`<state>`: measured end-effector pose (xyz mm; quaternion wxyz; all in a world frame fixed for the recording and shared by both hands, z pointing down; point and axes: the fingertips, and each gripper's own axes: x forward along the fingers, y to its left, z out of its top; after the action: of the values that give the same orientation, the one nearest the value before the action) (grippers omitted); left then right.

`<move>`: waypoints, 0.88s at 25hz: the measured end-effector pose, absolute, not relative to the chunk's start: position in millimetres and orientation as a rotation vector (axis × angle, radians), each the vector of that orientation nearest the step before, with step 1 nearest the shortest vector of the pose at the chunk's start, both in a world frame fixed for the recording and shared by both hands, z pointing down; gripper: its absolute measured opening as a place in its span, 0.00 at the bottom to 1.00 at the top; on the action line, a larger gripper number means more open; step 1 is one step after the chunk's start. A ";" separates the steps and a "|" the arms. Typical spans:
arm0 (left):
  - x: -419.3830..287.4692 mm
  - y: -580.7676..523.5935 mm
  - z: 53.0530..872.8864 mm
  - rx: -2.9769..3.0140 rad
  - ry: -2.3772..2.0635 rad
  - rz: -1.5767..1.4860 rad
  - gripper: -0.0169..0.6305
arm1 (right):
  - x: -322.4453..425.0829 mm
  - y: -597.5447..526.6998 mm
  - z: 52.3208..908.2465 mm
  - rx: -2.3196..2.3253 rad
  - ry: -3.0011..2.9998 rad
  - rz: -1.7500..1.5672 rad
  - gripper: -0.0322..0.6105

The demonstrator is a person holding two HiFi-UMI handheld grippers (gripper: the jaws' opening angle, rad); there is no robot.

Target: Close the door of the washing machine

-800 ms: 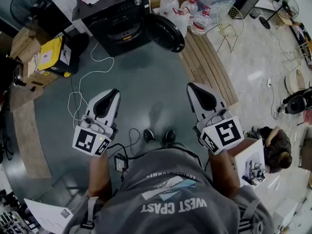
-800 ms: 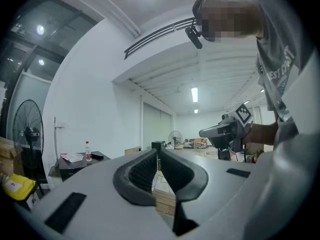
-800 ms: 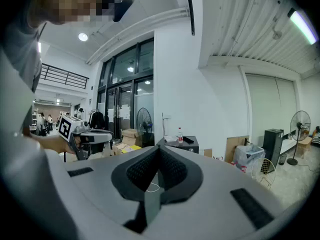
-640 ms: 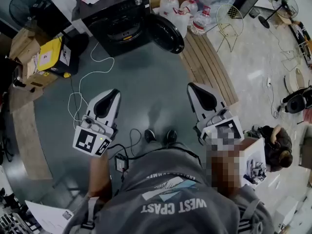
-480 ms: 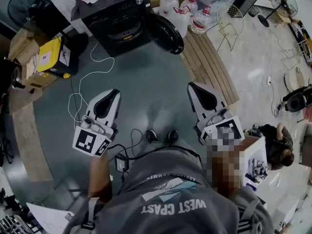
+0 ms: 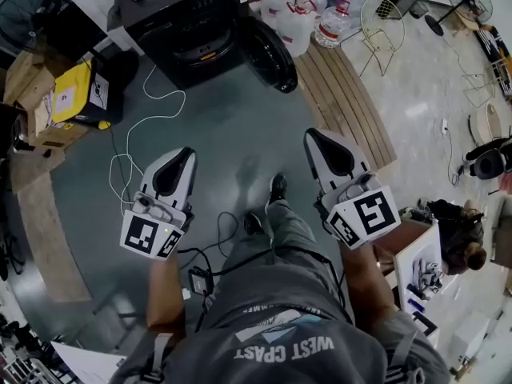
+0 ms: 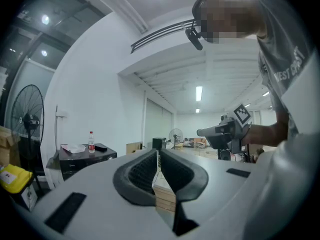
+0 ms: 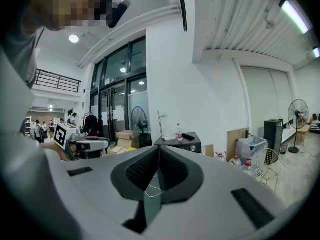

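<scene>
The black washing machine (image 6: 188, 30) stands at the top of the head view, a few steps ahead across the grey floor. Its round door (image 6: 268, 54) hangs open to the right. Both grippers are held out in front of the person, far from the machine. My left gripper (image 6: 189, 150) is shut and holds nothing. My right gripper (image 6: 310, 134) is shut and empty too. In the left gripper view the shut jaws (image 7: 158, 154) point past the machine (image 7: 85, 159). In the right gripper view the shut jaws (image 8: 158, 149) point toward the machine (image 8: 182, 145).
Water jugs (image 6: 300, 10) stand right of the machine, beside a strip of wooden planks (image 6: 344, 102). A white cable (image 6: 132, 126) trails over the floor on the left. Boxes (image 6: 72, 90) and a fan (image 6: 32, 10) sit at the left. A person (image 6: 456, 230) crouches at the right.
The person has stepped forward, one foot now ahead. The washing machine sits closer to the top of the head view. Both grippers stay shut.
</scene>
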<state>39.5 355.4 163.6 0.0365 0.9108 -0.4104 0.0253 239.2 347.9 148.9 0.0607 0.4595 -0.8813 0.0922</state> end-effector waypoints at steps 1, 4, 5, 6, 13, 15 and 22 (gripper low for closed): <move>38.9 349.0 168.5 2.788 -1.269 0.079 0.08 | 238.1 340.8 153.6 1.388 -2.667 0.284 0.10; 35.3 327.4 183.2 2.761 -1.303 0.079 0.08 | 233.7 316.6 171.4 1.373 -2.670 0.305 0.10; 33.6 319.2 188.2 2.751 -1.317 0.078 0.08 | 231.9 307.5 178.2 1.365 -2.672 0.314 0.10; 32.2 311.0 193.3 2.739 -1.330 0.077 0.08 | 230.0 298.2 185.1 1.354 -2.674 0.324 0.10; 32.7 251.9 226.6 2.678 -1.384 0.094 0.08 | 223.4 234.8 219.7 1.298 -2.679 0.379 0.10; 34.9 237.3 233.0 2.655 -1.405 0.093 0.08 | 223.7 218.6 227.4 1.269 -2.680 0.394 0.10; 41.7 184.9 249.6 2.604 -1.465 0.105 0.08 | 221.7 159.6 249.1 1.175 -2.690 0.425 0.10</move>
<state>41.7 184.9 249.6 0.0757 0.8685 -0.4887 0.0350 221.7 159.6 249.1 0.0875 0.3945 -0.9035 0.1427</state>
